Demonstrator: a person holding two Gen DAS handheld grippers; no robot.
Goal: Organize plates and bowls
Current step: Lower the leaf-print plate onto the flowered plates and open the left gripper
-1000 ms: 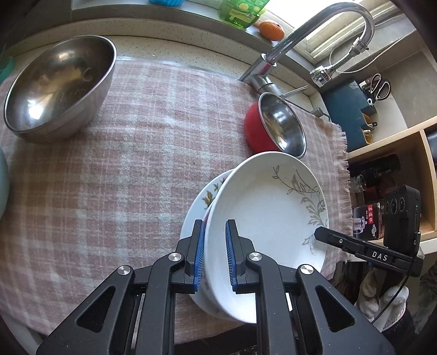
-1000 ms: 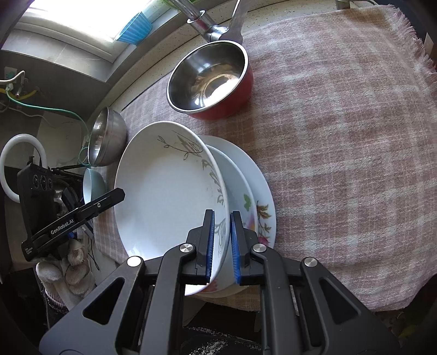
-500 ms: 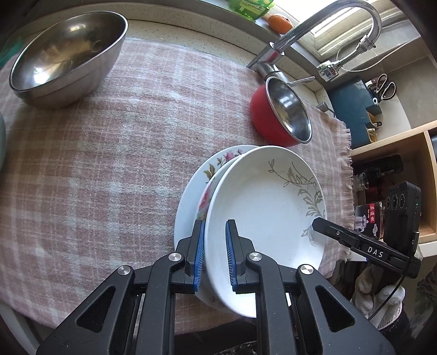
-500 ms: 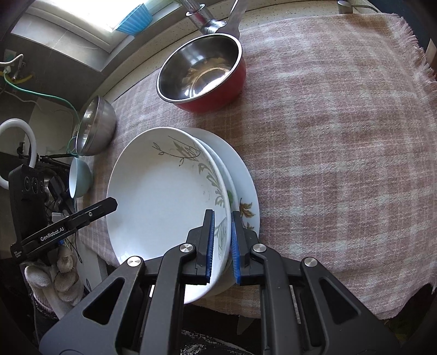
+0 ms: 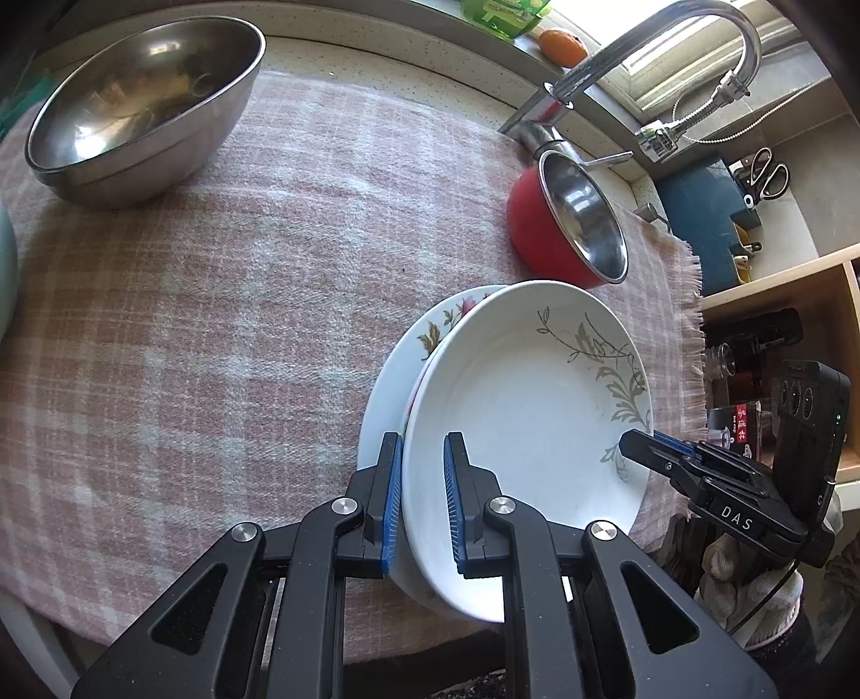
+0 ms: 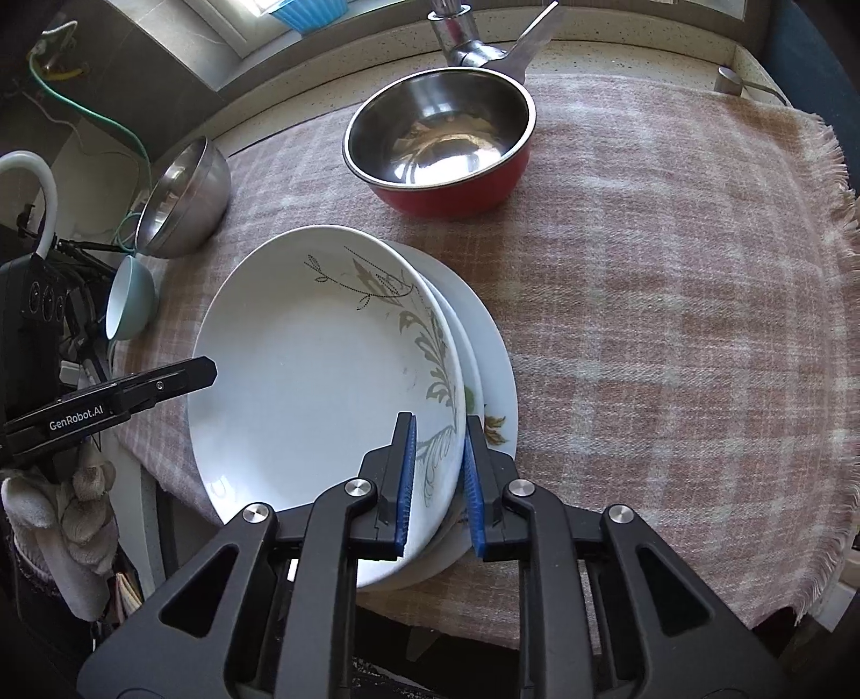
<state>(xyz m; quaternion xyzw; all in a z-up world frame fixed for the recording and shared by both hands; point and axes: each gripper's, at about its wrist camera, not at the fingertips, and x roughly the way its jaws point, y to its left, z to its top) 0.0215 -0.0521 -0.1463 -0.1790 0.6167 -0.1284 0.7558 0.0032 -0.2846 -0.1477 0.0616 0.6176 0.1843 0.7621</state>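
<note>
A: Bright daylight enters from the window at the top of both frames; the round shiny steel bowl (image 5: 140, 107) throws glare at upper left.

B: Sharp focus too. Fisheye bending curves the pink plaid cloth (image 6: 672, 301), corners go black, and the curved chrome tap (image 5: 661, 48) gleams at upper right.

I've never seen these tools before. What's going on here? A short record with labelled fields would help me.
Left gripper: clamped on the near rim of the white leaf-patterned plate
Right gripper: clamped on the same plate's opposite rim
Beneath: white flower-patterned plate, on the pink checked cloth
Also on cloth: red-sided steel pot, large steel bowl
Cloth edge: small pale blue bowl
</note>
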